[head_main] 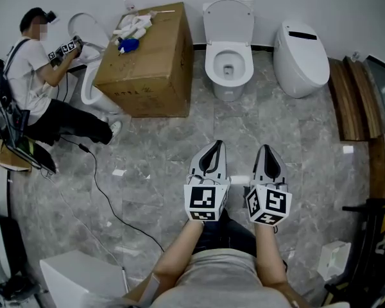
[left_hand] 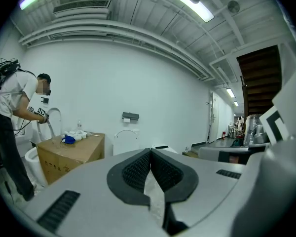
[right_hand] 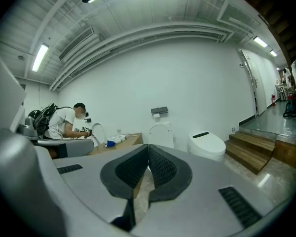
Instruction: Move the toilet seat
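At 6 o'clock, close: left gripper (head_main: 213,147) and right gripper (head_main: 268,151) both closed, empty | 12 o'clock, far: toilet (head_main: 229,90), lid (head_main: 228,18) up, seat (head_main: 211,58) seemingly down, well apart from both | likely stiff, light, slick hinged plastic; take the front rim.

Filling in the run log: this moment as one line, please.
left gripper: shut, empty | right gripper: shut, empty | toilet: lid up, untouched, ahead of both grippers
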`<state>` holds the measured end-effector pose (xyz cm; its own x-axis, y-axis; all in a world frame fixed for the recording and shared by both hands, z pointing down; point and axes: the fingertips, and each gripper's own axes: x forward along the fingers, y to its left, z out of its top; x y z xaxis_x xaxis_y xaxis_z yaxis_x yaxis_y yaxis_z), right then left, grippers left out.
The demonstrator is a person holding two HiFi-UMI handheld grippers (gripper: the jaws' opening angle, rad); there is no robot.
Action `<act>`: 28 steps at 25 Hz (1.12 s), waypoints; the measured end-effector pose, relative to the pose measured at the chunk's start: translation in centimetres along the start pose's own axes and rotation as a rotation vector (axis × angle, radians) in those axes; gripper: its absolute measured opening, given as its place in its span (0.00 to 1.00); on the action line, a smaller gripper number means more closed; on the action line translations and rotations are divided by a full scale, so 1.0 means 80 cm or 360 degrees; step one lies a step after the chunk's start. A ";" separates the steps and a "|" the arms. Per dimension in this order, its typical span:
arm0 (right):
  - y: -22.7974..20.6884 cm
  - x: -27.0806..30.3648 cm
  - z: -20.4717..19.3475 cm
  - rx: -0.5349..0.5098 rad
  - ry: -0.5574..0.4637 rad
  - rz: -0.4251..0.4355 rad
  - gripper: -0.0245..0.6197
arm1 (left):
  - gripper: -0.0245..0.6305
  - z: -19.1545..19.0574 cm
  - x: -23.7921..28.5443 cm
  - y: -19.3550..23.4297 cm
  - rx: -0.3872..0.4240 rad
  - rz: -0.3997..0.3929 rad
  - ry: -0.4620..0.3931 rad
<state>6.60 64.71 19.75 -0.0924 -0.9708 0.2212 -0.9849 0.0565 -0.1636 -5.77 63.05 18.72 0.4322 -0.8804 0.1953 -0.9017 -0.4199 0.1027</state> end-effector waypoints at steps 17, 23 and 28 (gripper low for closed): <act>0.003 0.190 0.037 0.0015 0.0039 -0.0072 0.06 | 0.06 0.040 0.162 0.111 -0.0046 -0.0021 0.0021; 0.014 0.252 0.049 -0.0013 0.0054 -0.0078 0.06 | 0.06 0.053 0.216 0.147 -0.0051 -0.0054 0.0041; 0.011 0.283 0.046 -0.0012 0.0091 -0.0086 0.06 | 0.06 0.047 0.247 0.165 -0.0082 -0.0052 0.0073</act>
<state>4.17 41.94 21.07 -0.0468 -0.9577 0.2841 -0.9898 0.0062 -0.1424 -9.15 39.25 20.29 0.4624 -0.8548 0.2355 -0.8860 -0.4354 0.1593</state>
